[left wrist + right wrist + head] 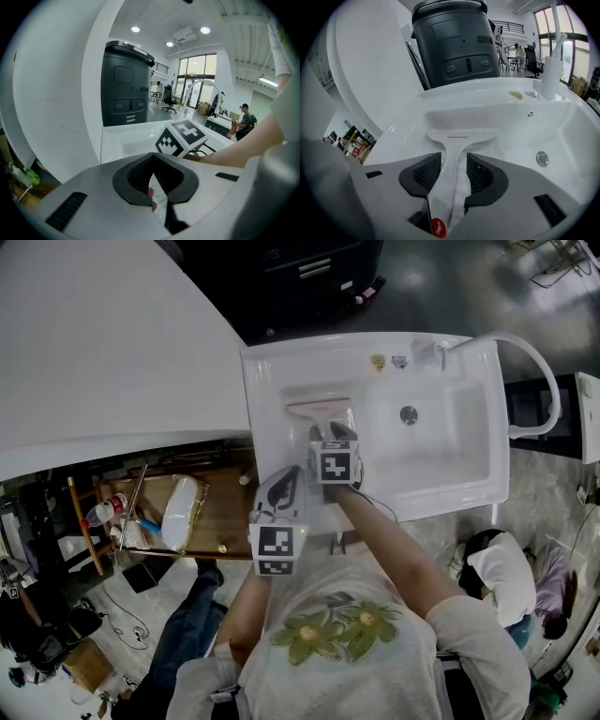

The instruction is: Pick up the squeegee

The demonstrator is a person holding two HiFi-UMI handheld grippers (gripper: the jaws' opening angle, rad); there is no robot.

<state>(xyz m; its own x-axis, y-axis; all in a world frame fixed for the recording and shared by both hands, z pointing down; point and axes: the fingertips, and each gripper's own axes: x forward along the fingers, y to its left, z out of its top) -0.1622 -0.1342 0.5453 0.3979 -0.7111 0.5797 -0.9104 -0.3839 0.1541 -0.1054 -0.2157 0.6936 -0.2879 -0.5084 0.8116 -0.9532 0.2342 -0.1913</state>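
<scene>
A white squeegee point(319, 412) lies flat in the left part of the white sink point(469, 474), blade end away from me. In the right gripper view its head point(462, 136) points ahead and its long handle runs back between the jaws. My right gripper point(334, 434) point(453, 171) is shut on that handle, with a pad against each side. My left gripper point(281, 493) point(152, 180) hovers over the sink's near left rim, shut with nothing between its pads. The right gripper's marker cube point(182, 137) shows just ahead of it.
A drain point(409, 414) sits mid-basin and a curved white faucet point(534, 357) rises at the far right corner. A large white curved surface point(94, 352) lies left of the sink. Below it is a cluttered wooden shelf point(211, 521). A dark bin point(454, 42) stands behind the sink.
</scene>
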